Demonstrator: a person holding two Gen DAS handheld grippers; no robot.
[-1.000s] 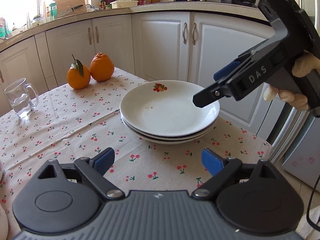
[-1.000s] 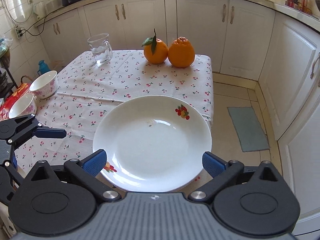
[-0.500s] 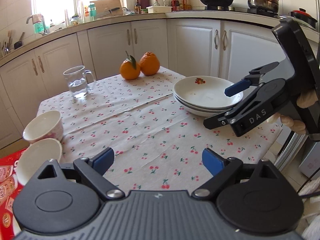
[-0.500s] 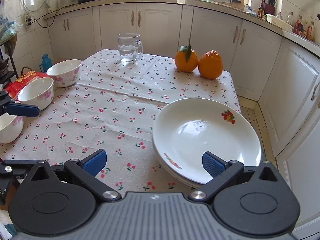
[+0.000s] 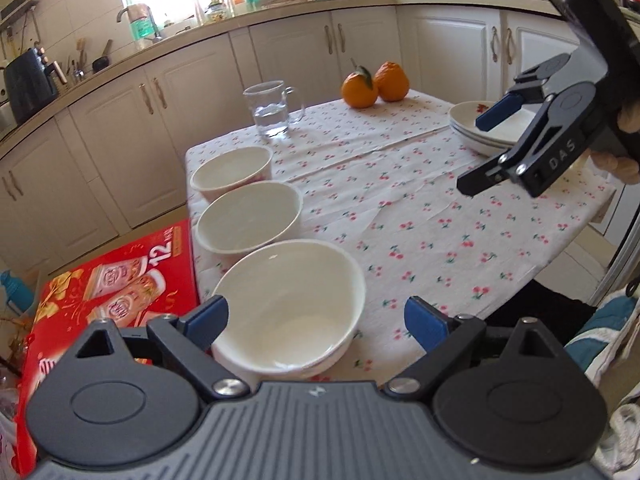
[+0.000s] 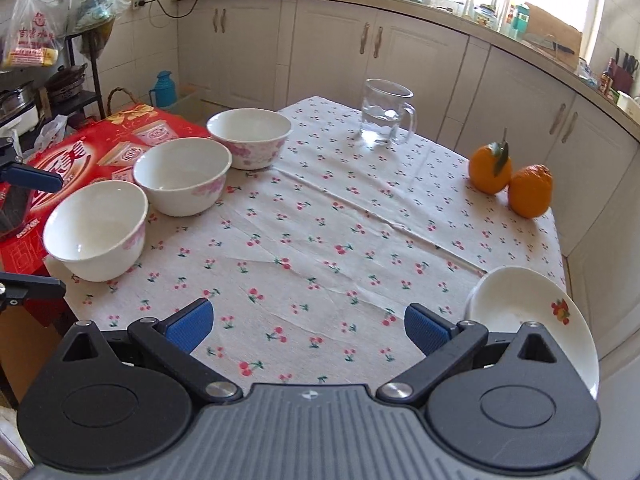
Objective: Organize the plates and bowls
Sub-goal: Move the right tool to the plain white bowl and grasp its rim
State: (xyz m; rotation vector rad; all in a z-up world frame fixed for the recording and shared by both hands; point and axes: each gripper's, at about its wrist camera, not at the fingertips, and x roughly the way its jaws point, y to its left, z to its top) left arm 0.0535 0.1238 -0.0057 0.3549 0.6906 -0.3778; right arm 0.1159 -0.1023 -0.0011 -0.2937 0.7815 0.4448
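Left tool point(image 5: 316, 322): jaws wide, empty, hovering over the nearest bowl point(image 5: 288, 304) at the worktop point(image 5: 420, 216) edge.
Right tool point(image 6: 308, 326): jaws wide, empty, above bare cloth.
Bowls: three in a row along one side — nearest, middle bowl point(image 5: 248, 220), far bowl point(image 5: 232, 170) — close together, unstacked.
Plate stack point(image 5: 476, 130): opposite corner, apparently finished.
Step in hand: likely starting on the bowls.
Next move: lower over the near rim, close, nest into its neighbour.

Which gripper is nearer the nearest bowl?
Left. The left gripper hangs open right over the nearest bowl; the right gripper, also open, is out over bare tablecloth, nearer the plates.
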